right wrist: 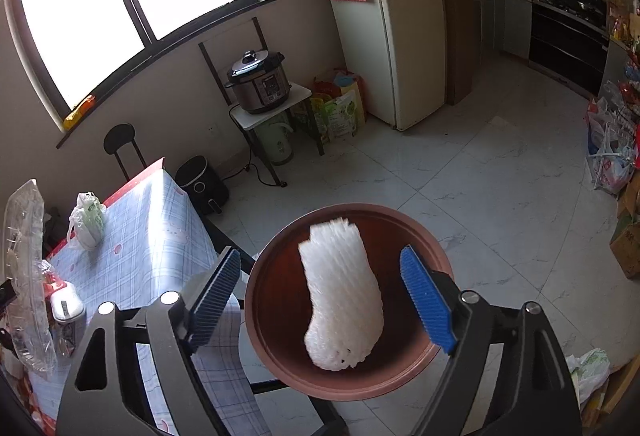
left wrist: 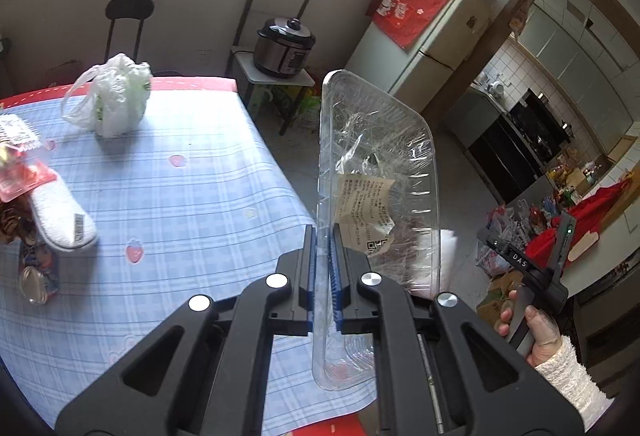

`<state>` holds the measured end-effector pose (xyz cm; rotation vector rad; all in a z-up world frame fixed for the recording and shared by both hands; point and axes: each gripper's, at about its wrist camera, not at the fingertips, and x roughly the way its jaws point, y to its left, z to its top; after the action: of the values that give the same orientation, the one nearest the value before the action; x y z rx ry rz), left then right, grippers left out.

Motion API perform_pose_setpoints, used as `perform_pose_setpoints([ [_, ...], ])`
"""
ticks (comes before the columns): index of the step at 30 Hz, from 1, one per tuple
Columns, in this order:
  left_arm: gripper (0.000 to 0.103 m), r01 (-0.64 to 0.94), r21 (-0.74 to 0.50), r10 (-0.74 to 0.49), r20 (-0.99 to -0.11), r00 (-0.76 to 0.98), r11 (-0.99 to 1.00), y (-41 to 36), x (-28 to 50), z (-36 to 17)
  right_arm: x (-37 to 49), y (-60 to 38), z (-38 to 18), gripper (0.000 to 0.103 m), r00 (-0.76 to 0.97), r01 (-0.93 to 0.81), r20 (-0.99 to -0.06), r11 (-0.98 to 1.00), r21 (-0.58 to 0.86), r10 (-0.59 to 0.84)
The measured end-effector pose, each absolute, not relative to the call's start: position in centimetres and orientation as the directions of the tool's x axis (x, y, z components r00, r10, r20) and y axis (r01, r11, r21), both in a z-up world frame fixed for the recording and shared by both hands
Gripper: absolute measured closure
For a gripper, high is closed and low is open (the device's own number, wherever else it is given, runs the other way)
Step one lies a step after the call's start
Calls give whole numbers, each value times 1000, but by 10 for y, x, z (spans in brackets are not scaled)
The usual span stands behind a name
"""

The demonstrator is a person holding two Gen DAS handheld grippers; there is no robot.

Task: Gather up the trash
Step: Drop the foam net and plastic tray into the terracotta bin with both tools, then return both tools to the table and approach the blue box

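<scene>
Dropping white foam net (right wrist: 342, 296) into brown bin (right wrist: 436, 248): right gripper (right wrist: 324, 300) jaws wide apart, net loose between, untouched. Left gripper (left wrist: 322, 260) pinched tight on clear plastic tray (left wrist: 376, 171) edge, upright over table (left wrist: 192, 171), likely next for bin.

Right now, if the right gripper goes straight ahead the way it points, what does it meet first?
The white foam net sleeve, which shows between the open right gripper fingers against the brown round bin. Whether the sleeve already rests in the bin or is in mid-air is unclear; behind it comes the bin.
</scene>
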<state>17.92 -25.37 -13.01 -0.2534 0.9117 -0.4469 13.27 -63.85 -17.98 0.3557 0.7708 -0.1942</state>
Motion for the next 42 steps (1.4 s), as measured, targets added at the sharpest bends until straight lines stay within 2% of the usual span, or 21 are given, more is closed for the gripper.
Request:
perform_pose_setpoints([
  [10, 92, 405, -426, -577, -705, 412, 809, -415, 210, -155, 78, -680, -135, 9, 754, 335, -648, 912, 237, -109],
  [11, 88, 427, -434, -597, -694, 403, 793, -427, 212, -156, 72, -684, -132, 9, 756, 345, -644, 908, 238, -118],
  [12, 60, 446, -436, -609, -686, 398, 782, -438, 213, -157, 67, -689, -130, 9, 756, 356, -642, 903, 241, -127],
  [13, 19, 448, -427, -605, -682, 410, 785, -445, 213, -157, 61, -693, -128, 8, 758, 364, -639, 898, 246, -132],
  [14, 12, 441, -424, -603, -665, 442, 791, -447, 212, -155, 56, -696, -127, 8, 759, 369, -638, 894, 253, -133],
  [16, 11, 446, -430, -615, -628, 477, 785, -442, 211, -150, 50, -699, -124, 8, 760, 374, -635, 892, 252, -139],
  [20, 8, 434, -380, -571, -637, 518, 817, -419, 209, -141, 49, -692, -122, 6, 743, 379, -651, 900, 215, -157],
  [28, 6, 285, -285, -401, -718, 569, 915, -334, 214, -144, 82, -640, -147, 6, 609, 322, -787, 938, 129, -101],
  [42, 6, 130, -204, -240, -750, 616, 970, -222, 178, -136, 100, -559, -176, 6, 510, 256, -856, 965, 63, -79],
])
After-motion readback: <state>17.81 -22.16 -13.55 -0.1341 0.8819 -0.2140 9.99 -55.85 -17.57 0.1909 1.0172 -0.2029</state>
